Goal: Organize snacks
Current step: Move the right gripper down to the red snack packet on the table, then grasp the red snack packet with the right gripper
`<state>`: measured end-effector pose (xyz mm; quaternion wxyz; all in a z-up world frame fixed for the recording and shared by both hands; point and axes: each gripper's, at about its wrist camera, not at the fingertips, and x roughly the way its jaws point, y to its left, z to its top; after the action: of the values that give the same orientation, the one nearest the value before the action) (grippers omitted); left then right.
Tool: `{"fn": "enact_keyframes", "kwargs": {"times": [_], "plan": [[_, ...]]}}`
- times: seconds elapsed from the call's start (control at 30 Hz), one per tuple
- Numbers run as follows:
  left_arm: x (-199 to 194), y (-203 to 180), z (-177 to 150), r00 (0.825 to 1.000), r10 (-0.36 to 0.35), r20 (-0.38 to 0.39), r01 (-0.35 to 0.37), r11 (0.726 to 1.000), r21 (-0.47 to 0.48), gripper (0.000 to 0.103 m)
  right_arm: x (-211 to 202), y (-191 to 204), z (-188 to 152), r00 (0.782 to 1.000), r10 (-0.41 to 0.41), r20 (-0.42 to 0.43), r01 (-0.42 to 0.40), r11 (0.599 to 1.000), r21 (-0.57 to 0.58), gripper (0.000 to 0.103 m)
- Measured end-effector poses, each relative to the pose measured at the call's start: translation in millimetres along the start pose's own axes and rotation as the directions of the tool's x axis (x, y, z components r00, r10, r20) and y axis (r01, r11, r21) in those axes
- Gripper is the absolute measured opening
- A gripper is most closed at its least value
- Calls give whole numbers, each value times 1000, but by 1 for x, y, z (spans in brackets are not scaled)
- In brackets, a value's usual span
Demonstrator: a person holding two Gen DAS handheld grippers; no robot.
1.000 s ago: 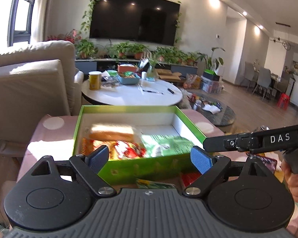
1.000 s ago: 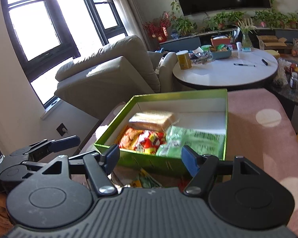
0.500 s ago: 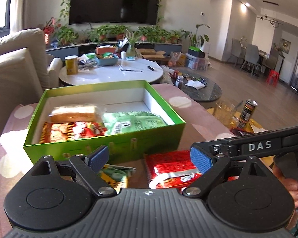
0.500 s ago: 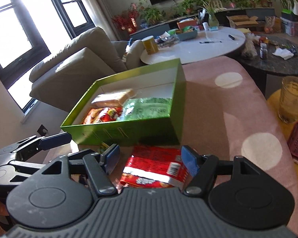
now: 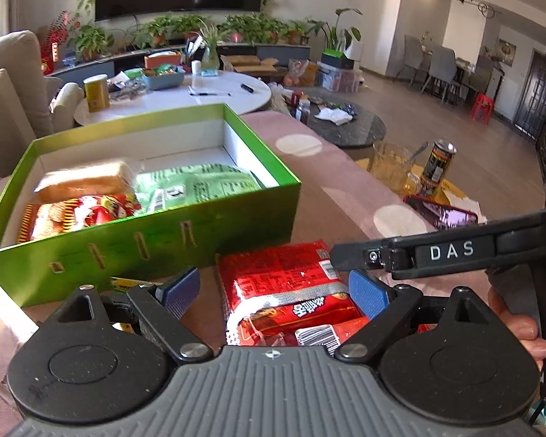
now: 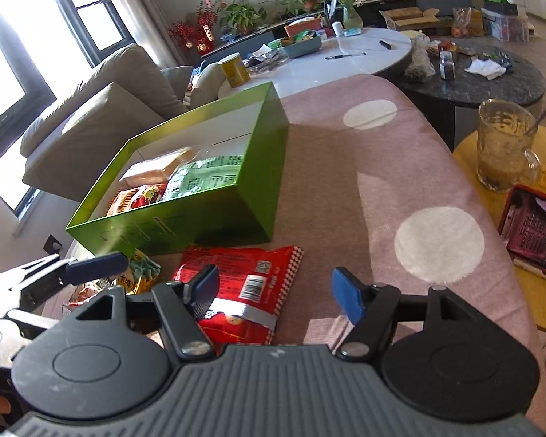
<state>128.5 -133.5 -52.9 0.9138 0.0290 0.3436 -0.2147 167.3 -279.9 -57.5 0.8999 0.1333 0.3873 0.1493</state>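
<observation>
Inside the green box [image 5: 171,244] lie bread [image 5: 85,180] and snack packets [image 5: 196,185].

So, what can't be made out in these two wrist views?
- Red snack packet: near end hidden by the left gripper body in its own view.
- Yellow-green packet: mostly hidden behind gripper fingers in both views.
- Green box contents: lower layers covered by the top packets.
- Packet print: too small to read.
</observation>
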Motion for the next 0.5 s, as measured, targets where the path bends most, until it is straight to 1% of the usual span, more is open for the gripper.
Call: {"fn": "enact_keyframes", "kwargs": {"times": [0.2,0.4,0.47,0.5], "plan": [[14,-1,-5,999,-17,-47,17,1000,-1,87,12,-5,-3,999,15,-42,-14,1000,17,73],[22,-2,-4,997,-38,-73,38,999,-4,75,15,-6,-5,998,32,-46,-31,999,16,73],[25,-2,-4,996,-44,-81,45,999,0,74,17,-5,-4,997,55,-48,-54,998,22,70],[27,-3,-4,996,-43,-83,44,999,4,74,18,-6,-4,996,67,-52,-65,998,25,66]]}}
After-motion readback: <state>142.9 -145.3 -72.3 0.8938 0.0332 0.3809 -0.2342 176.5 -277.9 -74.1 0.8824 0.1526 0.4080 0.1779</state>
